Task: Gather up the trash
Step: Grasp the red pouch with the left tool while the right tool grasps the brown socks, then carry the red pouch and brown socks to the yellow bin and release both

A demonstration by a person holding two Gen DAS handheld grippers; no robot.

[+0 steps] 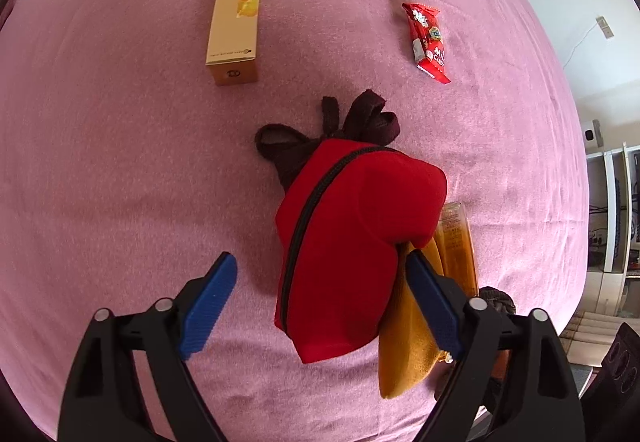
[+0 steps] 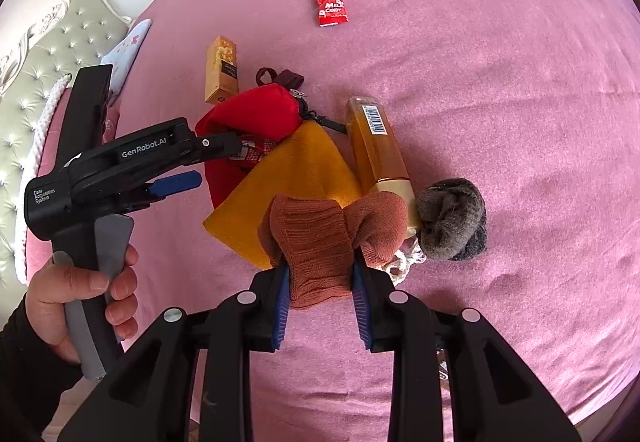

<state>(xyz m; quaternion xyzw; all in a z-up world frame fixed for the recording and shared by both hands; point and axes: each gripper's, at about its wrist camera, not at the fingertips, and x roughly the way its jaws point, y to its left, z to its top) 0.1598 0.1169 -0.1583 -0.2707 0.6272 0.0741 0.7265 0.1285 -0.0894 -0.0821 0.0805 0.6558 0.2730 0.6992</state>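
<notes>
A rust-brown knitted sock [image 2: 320, 246] is clamped by the right gripper [image 2: 322, 306] at the near edge of the pink bedspread [image 2: 500, 101]. The left gripper [image 1: 320, 302] is spread wide around a red zippered fabric pouch [image 1: 352, 242]. A red candy wrapper [image 2: 330, 1] lies far off.

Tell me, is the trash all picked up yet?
Not yet. Nothing looks collected: the red candy wrapper, the long box and the amber bottle all lie on the pink bedspread. The right gripper is shut on the brown sock. The left gripper is open around the red pouch.
</notes>
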